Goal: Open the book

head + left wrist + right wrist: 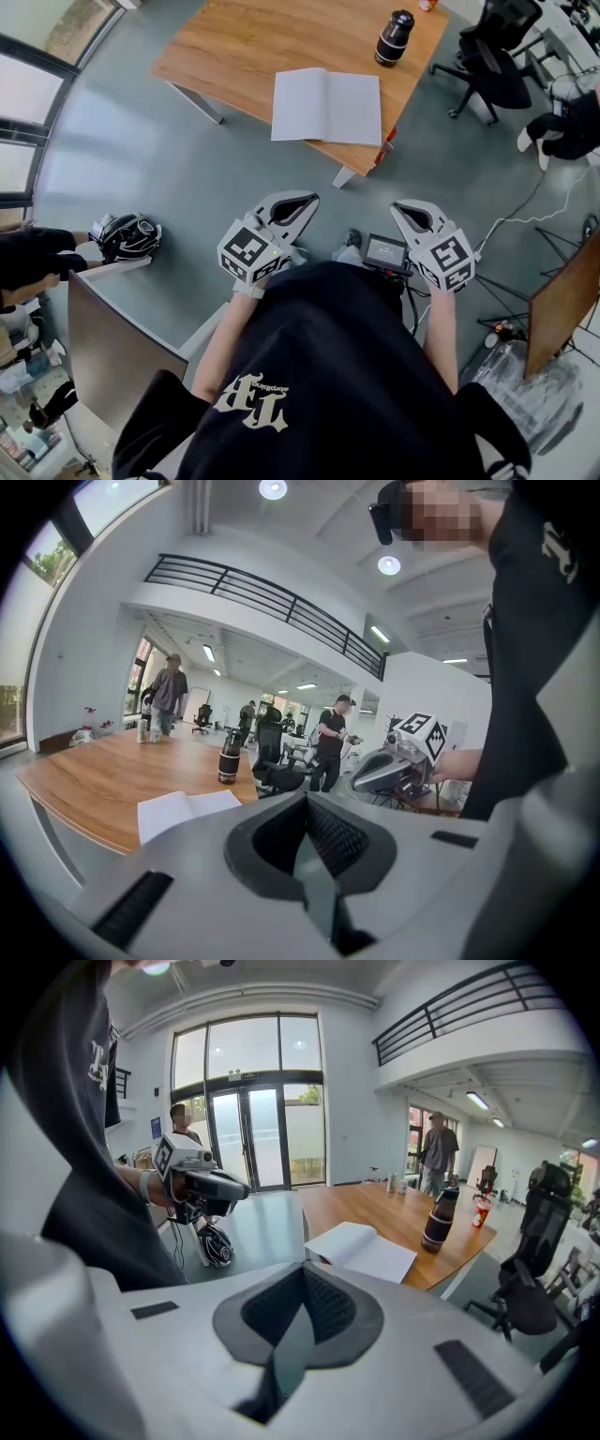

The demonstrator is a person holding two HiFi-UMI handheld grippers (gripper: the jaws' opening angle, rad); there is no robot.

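Both my left tongs [307,200] and my right tongs [403,209] are closed on nothing, well back from the desk [234,47], where the book [326,106] already lies spread open, so I judge the task done.

The left tongs [302,201] and right tongs [405,210] are held side by side in front of the person's chest, well apart, both pointing forward and somewhat down. Their tips angle slightly toward each other. On each pair the jaws are closed together with nothing between them. The left forearm [223,342] and right forearm [441,328] are bare and reach out from the body with elbows bent. Each hand sits behind its marker cube, the left cube [246,251] and the right cube [448,259], both facing up.
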